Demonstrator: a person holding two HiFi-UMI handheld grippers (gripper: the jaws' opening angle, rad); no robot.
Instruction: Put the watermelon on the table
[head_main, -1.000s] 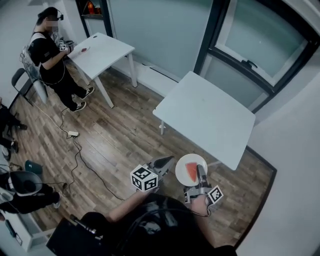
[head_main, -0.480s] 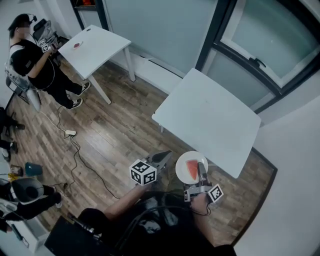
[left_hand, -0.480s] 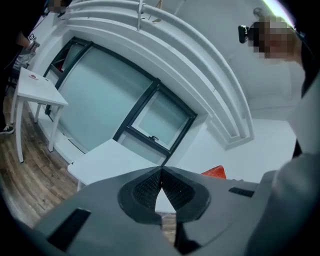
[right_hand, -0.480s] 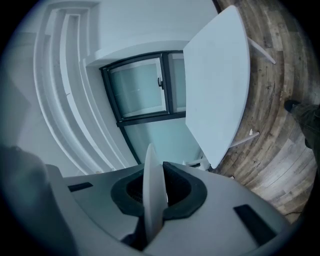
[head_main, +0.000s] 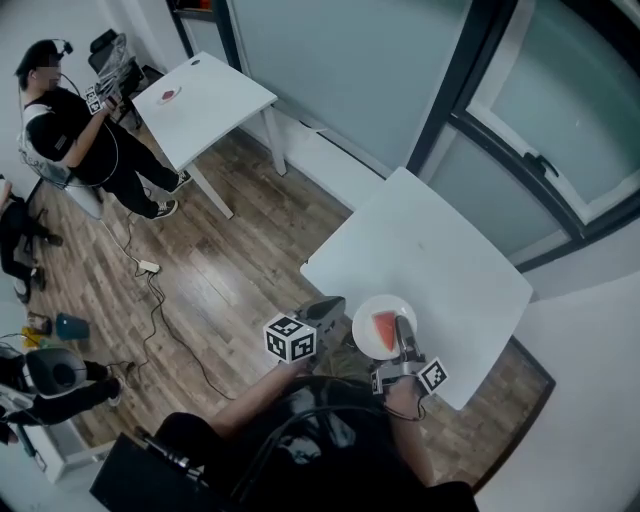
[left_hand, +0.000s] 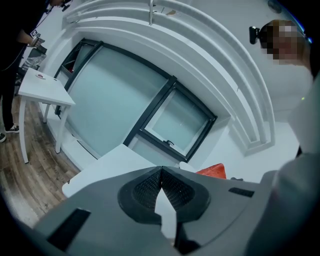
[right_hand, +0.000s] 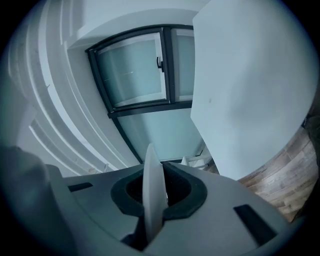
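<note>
A red watermelon slice (head_main: 384, 329) lies on a small white plate (head_main: 372, 314). My right gripper (head_main: 403, 338) is shut on the plate's near rim and holds it over the near edge of the white table (head_main: 430, 250). In the right gripper view the plate (right_hand: 151, 165) stands edge-on between the pads, with the table (right_hand: 250, 90) ahead. My left gripper (head_main: 326, 310) hangs just left of the plate, shut with nothing in it. In the left gripper view its pads (left_hand: 150, 187) meet, and the watermelon (left_hand: 212, 171) and table (left_hand: 110, 162) show beyond them.
A second white table (head_main: 205, 100) stands at the far left with a small dish on it, and a person (head_main: 70, 130) stands beside it. A cable (head_main: 160, 300) trails over the wooden floor. Dark-framed windows (head_main: 540, 160) line the wall behind the near table.
Both grippers and the plate have come forward to the table. The plate hung over the floor before and now overlaps the table's near edge. Neither gripper's jaws have changed.
</note>
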